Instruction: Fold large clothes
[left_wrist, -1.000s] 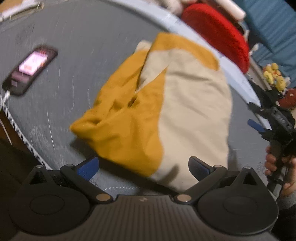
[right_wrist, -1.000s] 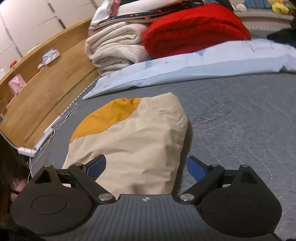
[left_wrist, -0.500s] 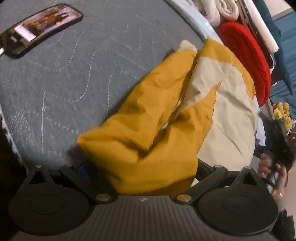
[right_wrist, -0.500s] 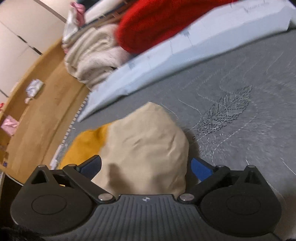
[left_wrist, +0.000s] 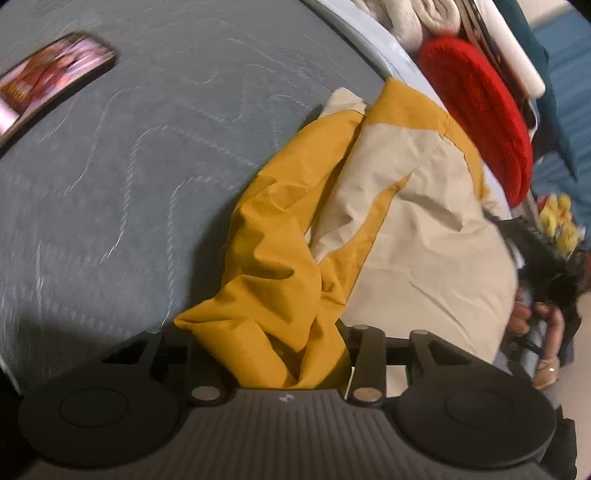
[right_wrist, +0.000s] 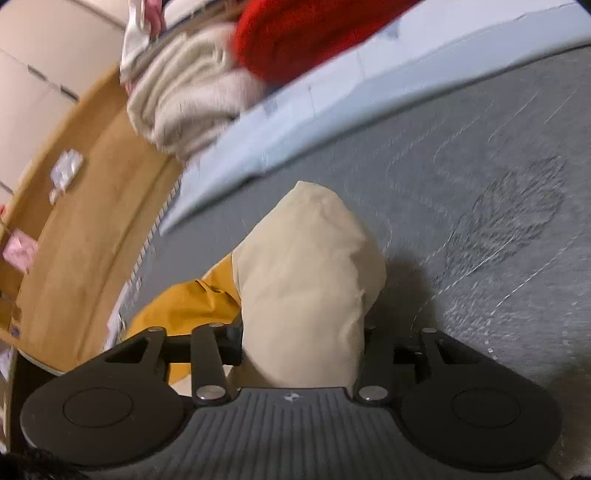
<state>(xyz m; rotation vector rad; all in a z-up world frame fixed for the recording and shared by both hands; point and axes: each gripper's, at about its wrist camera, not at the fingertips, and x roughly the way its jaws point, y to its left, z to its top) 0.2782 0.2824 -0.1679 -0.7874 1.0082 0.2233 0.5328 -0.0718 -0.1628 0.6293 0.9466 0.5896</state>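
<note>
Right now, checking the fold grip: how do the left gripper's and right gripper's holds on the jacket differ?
The left gripper is closed on bunched mustard fabric; the right gripper is closed on smoother beige fabric. The left gripper's bundle looks crumpled; the right gripper's looks rounded and puffy. Both have just closed on one end of the same jacket on the grey bedcover.

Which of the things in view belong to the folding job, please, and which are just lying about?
Part of the job:
- mustard and cream garment, on the grey bedspread
- left gripper, closed on its mustard end
- right gripper, closed on its cream end

Lying about:
- phone, screen lit
- red blanket
- cream blanket
- yellow plush toys
</note>
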